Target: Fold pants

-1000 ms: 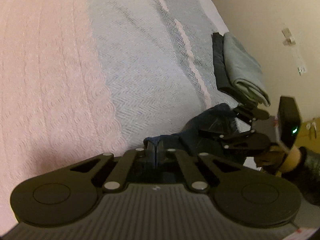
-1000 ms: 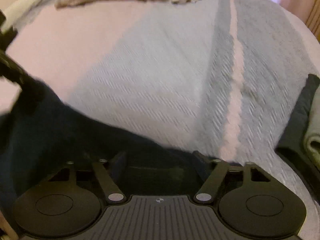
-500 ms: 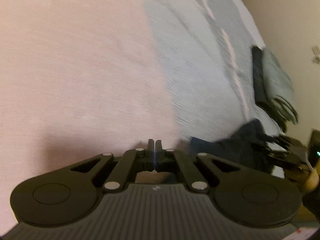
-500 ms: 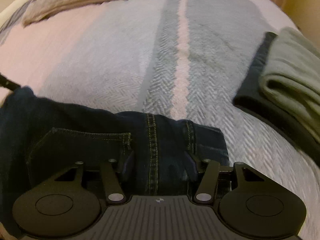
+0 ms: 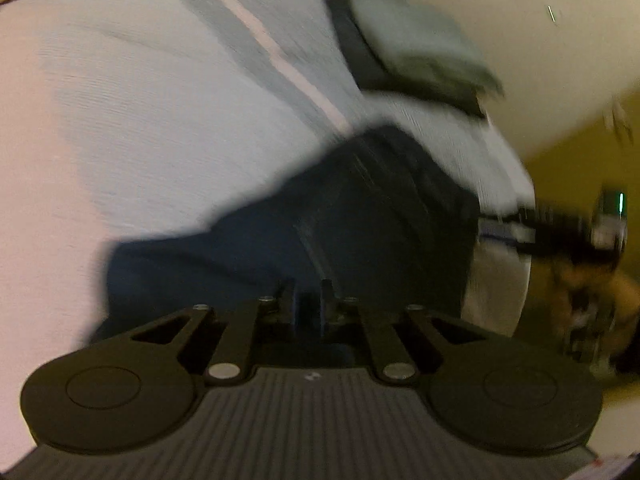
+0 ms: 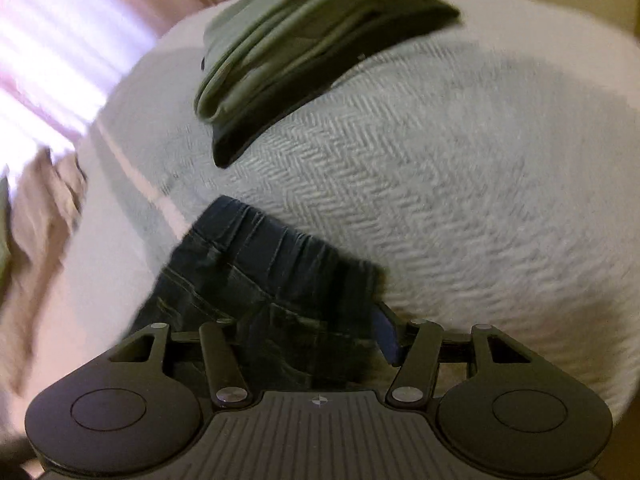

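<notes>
On the bed [image 6: 460, 184], just short of the stack of folded clothes [image 6: 304, 44], dark jeans [image 6: 256, 280] are seen bunched. Denim is pinched between the closed fingers of the left gripper [image 5: 307, 304]; the right gripper [image 6: 310, 340] is held wide open over the waistband. Before folding, the cloth is best drawn taut and flat.

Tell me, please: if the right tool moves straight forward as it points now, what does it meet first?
Most likely the dark jeans, which already lie between the open right tool fingers. Farther on is the folded green and dark stack; depth is unclear.
</notes>
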`<state>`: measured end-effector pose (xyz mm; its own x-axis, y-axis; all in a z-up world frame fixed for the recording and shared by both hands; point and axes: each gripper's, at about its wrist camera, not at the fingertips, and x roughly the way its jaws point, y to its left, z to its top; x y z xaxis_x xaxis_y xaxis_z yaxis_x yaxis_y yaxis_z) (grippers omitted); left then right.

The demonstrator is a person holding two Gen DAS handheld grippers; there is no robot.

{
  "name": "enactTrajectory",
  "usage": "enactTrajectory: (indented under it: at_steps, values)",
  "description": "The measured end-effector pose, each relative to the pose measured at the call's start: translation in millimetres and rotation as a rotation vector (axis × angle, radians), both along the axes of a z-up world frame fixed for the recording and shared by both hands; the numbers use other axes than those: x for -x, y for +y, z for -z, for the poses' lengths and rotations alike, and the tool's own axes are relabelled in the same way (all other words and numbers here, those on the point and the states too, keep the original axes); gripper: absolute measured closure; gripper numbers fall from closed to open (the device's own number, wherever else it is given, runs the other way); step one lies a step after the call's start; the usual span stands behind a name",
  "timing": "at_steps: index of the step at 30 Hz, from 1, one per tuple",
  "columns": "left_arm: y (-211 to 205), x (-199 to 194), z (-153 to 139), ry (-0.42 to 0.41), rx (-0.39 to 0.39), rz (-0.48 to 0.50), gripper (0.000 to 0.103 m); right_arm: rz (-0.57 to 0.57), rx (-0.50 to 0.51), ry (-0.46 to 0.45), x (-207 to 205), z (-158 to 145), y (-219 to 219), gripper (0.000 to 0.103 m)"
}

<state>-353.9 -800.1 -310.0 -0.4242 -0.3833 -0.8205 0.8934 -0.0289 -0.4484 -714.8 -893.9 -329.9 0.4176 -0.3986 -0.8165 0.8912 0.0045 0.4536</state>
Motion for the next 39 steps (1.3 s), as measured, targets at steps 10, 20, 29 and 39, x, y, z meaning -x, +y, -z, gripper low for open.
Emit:
enactTrajectory:
  at_steps: [10, 20, 29, 39]
  values:
    - [18.2, 84.1, 23.3, -0.134, -0.031, 0.324, 0.093, -0.034, -0.019, -0.005, 17.4, 5.8, -19.1, 0.090]
    - [69.1, 65.2, 17.8, -0.164, -0.021, 0.258, 0.092, -0.085, 0.076, 0.161, -0.5, -15.0, 10.3, 0.056]
    - [203.2, -51.3, 18.2, -0.252, -0.065, -0.008, 0.089, -0.455, 0.154, -0.030, -128.8, -18.2, 130.4, 0.056]
    - [400.2, -171.2, 32.0, -0.169, -0.105, -0.103, 0.090, -0.405, 0.154, 0.265, -176.9, 5.8, 259.5, 0.056]
